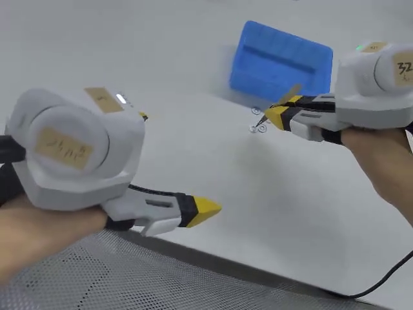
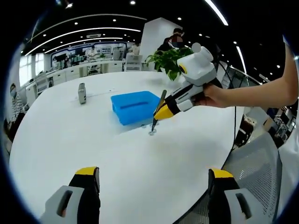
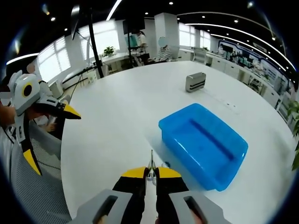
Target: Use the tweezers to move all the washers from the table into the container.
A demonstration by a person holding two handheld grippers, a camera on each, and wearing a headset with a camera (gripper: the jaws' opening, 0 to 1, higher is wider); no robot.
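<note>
R tongs (image 3: 151, 173) were clamped on slim metal tweezers (image 2: 162, 99), tips at small metal washers (image 1: 260, 127) lying mid white desk (image 1: 193, 148), just beside blue plastic container (image 1: 284, 64). L tongs (image 2: 153, 175) were apart, empty, nr desk's near edge. Risk: an off-centre pinch could flick a washer away.

Your head view is bright but motion-blurred, with the blue container (image 1: 284, 61) smeared and only faint shadows on the white table (image 1: 213, 161). In your gripper views, ceiling light strips (image 2: 217, 12) glow overhead and fisheye bends the edges.
</note>
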